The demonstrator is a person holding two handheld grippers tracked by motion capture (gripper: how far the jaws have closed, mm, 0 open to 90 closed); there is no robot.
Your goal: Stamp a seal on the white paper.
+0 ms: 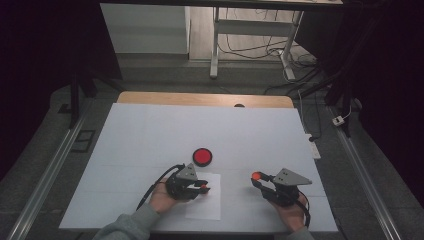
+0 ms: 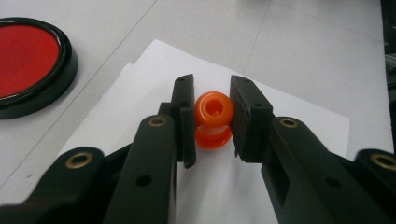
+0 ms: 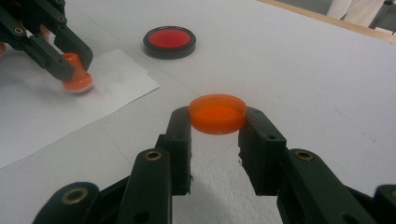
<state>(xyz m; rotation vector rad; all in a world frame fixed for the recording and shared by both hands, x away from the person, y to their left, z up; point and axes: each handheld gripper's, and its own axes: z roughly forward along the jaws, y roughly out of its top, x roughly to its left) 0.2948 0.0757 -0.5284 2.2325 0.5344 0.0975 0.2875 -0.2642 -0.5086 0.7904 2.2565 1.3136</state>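
Observation:
A small orange stamp (image 2: 214, 119) stands upright on a white sheet of paper (image 2: 140, 84), and my left gripper (image 2: 213, 100) is shut on its waist. In the high view this left gripper (image 1: 204, 187) lies over the paper (image 1: 207, 205) at the front of the table. My right gripper (image 3: 217, 121) is shut on a round orange cap (image 3: 217, 113) and holds it just above the white surface. The high view shows it (image 1: 256, 177) to the right of the paper. A round red ink pad (image 1: 202, 156) in a black case lies open behind the sheet.
The white board (image 1: 150, 130) covers a wooden tabletop (image 1: 200, 98). The ink pad (image 3: 169, 41) sits a short way beyond the paper's far corner (image 3: 140, 74). Metal table legs and cables stand on the floor beyond the table.

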